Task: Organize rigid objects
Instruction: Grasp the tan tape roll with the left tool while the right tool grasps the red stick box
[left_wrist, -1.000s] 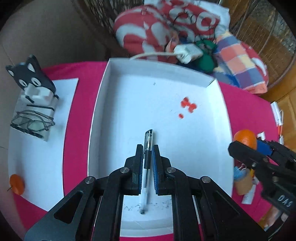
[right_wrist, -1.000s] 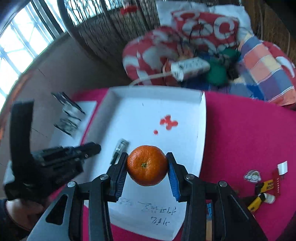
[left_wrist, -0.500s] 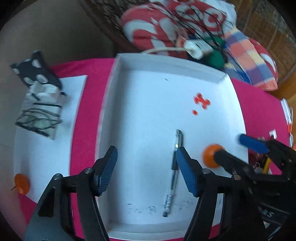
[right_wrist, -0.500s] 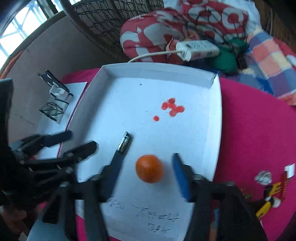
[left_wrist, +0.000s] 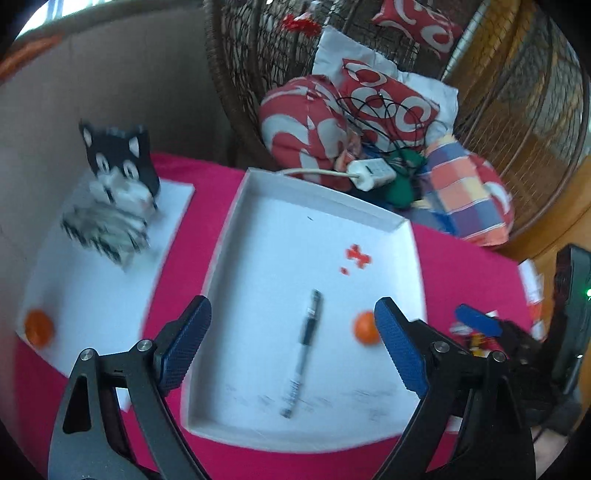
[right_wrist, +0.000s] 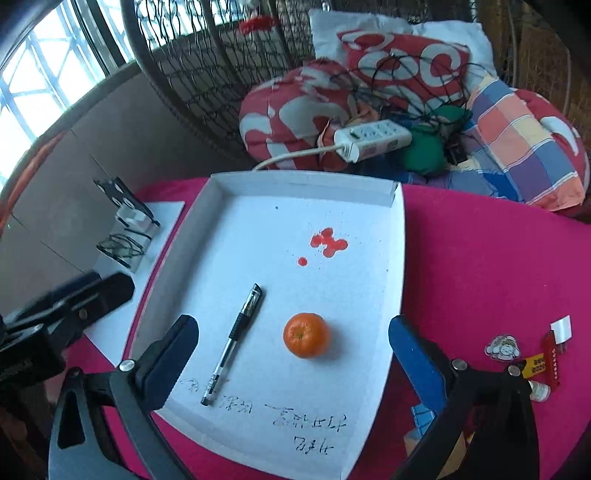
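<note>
— Grippers both wide now! The left gripper has just been opening, jaws spread with nothing pressed between the pads, and the pen lies loose in the white tray.

— And the right one?

— Same story. The right gripper has just been opening too, blue pads well clear of the tangerine, which sits free on the tray floor.

— Where exactly?

— Seen from the right wrist, the tangerine sits toward the tray's five o'clock; the pen is just beside it at nine o'clock, cap pointing to one o'clock. Apart, not touching.

— Anything else orange?

— A second tangerine on the white sheet, out at nine o'clock from the tray, on the pink tablecloth. Red blotches mark the tray at twelve o'clock from the fruit.
</note>
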